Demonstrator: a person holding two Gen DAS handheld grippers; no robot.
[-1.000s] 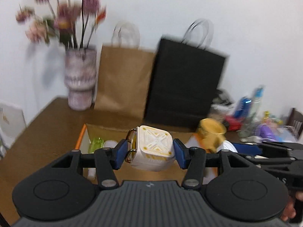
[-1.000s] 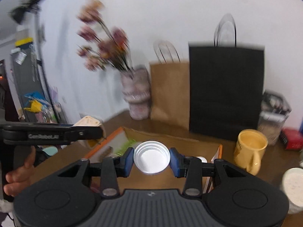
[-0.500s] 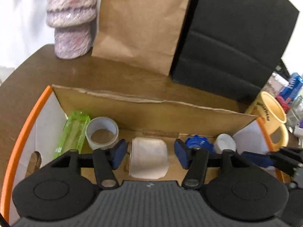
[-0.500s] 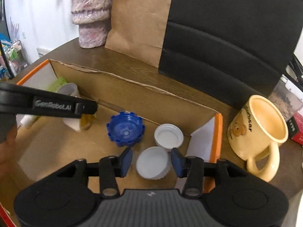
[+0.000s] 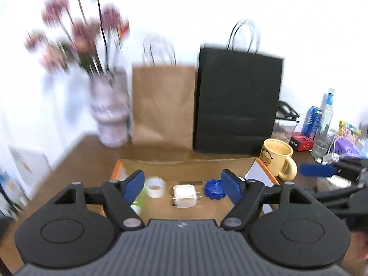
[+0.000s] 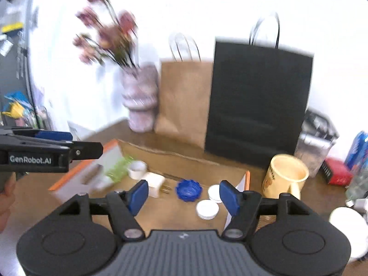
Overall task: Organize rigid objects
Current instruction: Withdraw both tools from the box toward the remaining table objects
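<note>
Two paper bags stand at the back of the brown tabletop [image 5: 76,161], a black bag [image 5: 239,101] and a brown bag [image 5: 161,105], next to a pink vase [image 5: 110,110] with flowers. In front of them lies a flat cardboard box [image 6: 184,158] with orange edges. A yellow mug [image 6: 285,177] stands just beside its right end. Inside the box lie a green bottle [image 6: 119,168], a roll of tape [image 5: 156,186], a white plug [image 5: 184,195], a blue cap [image 6: 189,189] and two white lids [image 6: 208,208]. The left gripper [image 5: 182,185] and the right gripper [image 6: 182,196] hang above the box. Both sets of jaws are opening, and nothing is between them.
</note>
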